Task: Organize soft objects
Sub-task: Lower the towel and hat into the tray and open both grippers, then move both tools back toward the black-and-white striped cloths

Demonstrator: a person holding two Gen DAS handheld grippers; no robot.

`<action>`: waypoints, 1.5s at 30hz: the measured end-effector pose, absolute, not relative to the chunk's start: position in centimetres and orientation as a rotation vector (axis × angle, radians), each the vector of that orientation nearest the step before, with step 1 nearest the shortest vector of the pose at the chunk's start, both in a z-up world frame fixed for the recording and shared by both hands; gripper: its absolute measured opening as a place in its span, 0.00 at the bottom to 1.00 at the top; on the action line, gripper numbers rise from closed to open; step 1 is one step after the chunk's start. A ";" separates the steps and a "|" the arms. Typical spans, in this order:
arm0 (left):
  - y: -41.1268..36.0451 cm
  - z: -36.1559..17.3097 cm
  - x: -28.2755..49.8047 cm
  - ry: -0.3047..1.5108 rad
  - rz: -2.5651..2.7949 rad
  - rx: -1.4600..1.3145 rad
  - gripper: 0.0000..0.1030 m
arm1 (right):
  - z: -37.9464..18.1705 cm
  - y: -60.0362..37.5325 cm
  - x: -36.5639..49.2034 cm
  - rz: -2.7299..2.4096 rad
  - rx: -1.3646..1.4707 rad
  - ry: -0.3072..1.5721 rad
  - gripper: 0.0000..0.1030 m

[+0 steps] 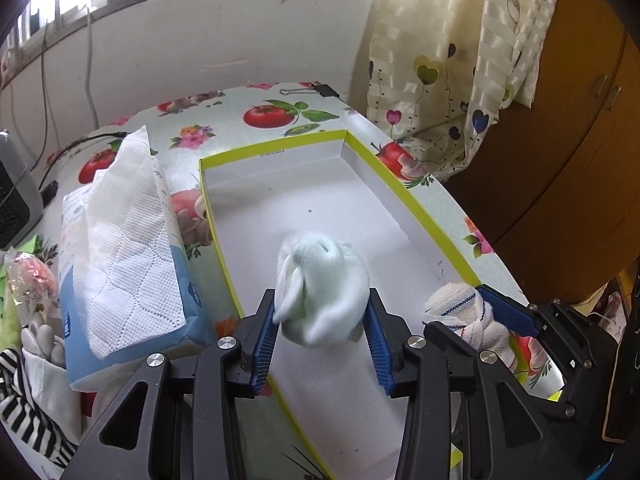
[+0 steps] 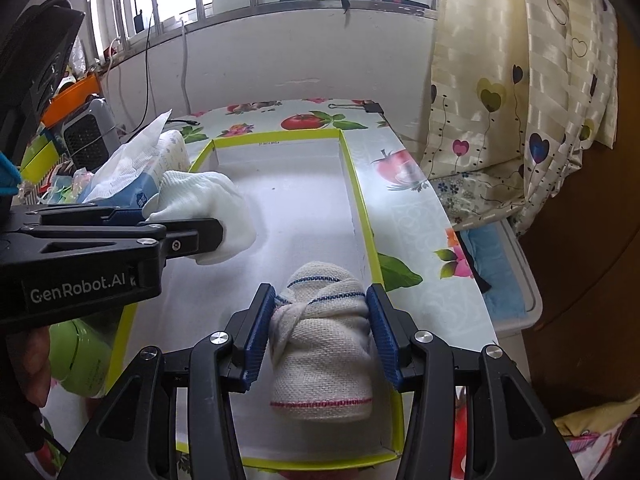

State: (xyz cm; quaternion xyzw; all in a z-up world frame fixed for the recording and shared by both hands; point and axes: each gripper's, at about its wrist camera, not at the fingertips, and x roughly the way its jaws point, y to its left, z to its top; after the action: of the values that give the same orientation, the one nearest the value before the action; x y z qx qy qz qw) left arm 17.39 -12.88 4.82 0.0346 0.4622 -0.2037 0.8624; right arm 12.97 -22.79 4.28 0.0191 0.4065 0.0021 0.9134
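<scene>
A pale mint-white rolled sock bundle (image 1: 320, 296) sits between the fingers of the left gripper (image 1: 322, 320), both blue pads against its sides, held over the white floor of the shallow yellow-rimmed box (image 1: 276, 146). The right gripper (image 2: 322, 328) has its fingers closed on a cream knitted cloth roll (image 2: 320, 344) with blue stitching and a pink hem line, low over the box's near right corner. The box lies on a desk (image 2: 416, 216) covered in a tomato-and-flower print. A tissue pack (image 1: 132, 248) lies just beside the box's left wall, with striped fabric (image 1: 28, 400) nearer the camera. A binder clip (image 1: 324, 90) sits at the far edge. Curtains (image 1: 460, 60) hang at right. The left gripper's body hides the box's near left edge in the right view.
</scene>
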 end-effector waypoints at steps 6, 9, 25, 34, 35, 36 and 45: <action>-13.0 4.9 17.4 0.978 -0.429 0.080 0.45 | 4.3 -22.7 12.8 0.009 0.040 0.840 0.51; -12.7 5.3 17.3 0.969 -0.427 0.069 0.48 | 4.4 -22.6 12.7 0.009 0.039 0.839 0.52; -8.5 8.7 12.6 0.874 -0.374 0.033 0.58 | 6.2 -22.2 9.7 0.036 0.078 0.778 0.57; -5.1 9.6 9.2 0.842 -0.320 0.014 0.59 | 7.2 -20.7 7.8 0.061 0.094 0.783 0.57; -4.8 9.8 8.9 0.833 -0.314 0.008 0.59 | 7.3 -20.6 7.6 0.068 0.107 0.780 0.57; -4.4 9.9 8.4 0.821 -0.316 0.007 0.59 | 7.5 -20.5 7.4 0.074 0.121 0.776 0.57; -1.2 9.9 6.0 0.787 -0.250 -0.015 0.59 | 8.6 -18.4 5.9 0.082 0.134 0.750 0.57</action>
State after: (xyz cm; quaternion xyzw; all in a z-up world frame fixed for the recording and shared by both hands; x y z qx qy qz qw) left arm 6.03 -1.17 9.85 -0.0073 0.3822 -0.1217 0.9160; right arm 5.93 -18.40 8.60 0.0652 0.3660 0.0399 0.9275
